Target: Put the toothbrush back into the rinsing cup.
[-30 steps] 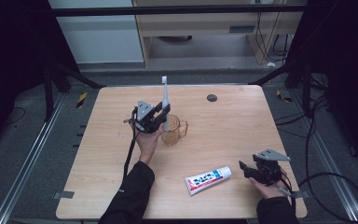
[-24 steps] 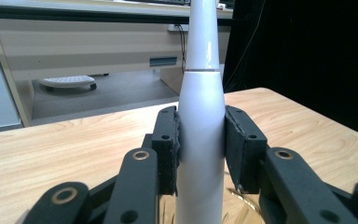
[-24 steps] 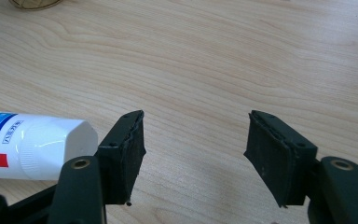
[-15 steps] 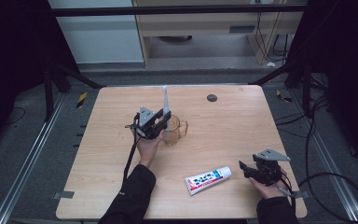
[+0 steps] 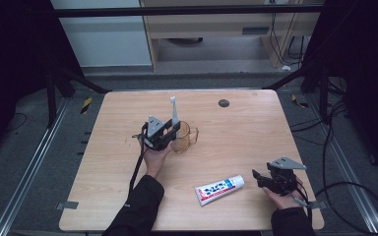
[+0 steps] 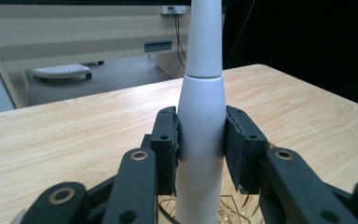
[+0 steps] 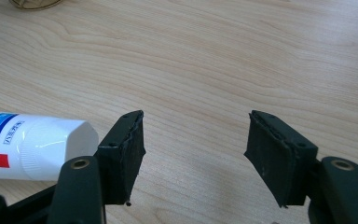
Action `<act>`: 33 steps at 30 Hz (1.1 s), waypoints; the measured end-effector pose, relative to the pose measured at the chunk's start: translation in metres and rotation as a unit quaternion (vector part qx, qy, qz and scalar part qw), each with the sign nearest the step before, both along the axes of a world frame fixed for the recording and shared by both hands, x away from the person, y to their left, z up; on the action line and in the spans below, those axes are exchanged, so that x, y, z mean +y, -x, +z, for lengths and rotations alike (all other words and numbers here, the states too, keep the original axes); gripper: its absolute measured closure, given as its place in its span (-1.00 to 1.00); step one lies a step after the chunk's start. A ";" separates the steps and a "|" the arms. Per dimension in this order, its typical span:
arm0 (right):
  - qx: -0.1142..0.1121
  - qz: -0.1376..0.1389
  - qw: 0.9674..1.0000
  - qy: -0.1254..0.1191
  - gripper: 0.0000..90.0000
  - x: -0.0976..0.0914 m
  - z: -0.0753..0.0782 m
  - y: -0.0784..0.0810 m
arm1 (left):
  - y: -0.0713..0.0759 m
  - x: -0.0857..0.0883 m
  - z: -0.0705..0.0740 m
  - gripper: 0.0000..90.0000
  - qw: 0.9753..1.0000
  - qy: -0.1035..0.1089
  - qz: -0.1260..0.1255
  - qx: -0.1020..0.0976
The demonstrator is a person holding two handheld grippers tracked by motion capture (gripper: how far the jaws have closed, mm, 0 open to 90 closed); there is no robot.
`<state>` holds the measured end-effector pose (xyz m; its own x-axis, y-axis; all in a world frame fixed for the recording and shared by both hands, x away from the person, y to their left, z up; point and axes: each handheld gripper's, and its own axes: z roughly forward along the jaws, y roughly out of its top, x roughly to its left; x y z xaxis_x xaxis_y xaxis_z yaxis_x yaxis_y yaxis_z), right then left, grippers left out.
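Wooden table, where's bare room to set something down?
The wooden table is bare along its left side, across the far edge around the small dark round disc, and on the right beyond the amber glass cup. It is crowded at the centre, where the white electric toothbrush stands, and near the white toothpaste tube.

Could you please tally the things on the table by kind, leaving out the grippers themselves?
Electric toothbrush, white, upright: 1
Amber glass cup: 1
Toothpaste tube, lying flat: 1
Small dark round disc: 1
Total: 4
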<state>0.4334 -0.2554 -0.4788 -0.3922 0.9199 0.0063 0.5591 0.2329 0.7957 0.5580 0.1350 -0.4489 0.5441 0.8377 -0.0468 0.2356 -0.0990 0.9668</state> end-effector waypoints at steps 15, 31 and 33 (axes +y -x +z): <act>-0.002 0.002 1.000 0.002 -0.19 0.000 0.001 0.000 | 0.005 0.004 0.006 0.33 1.000 -0.004 -0.004 0.003; -0.002 0.001 1.000 -0.001 -0.20 0.000 0.002 0.000 | 0.009 0.005 0.010 0.27 1.000 -0.016 -0.009 0.009; -0.001 -0.001 1.000 -0.006 -0.20 0.001 0.003 0.001 | 0.011 0.007 0.012 0.26 1.000 -0.020 -0.008 0.011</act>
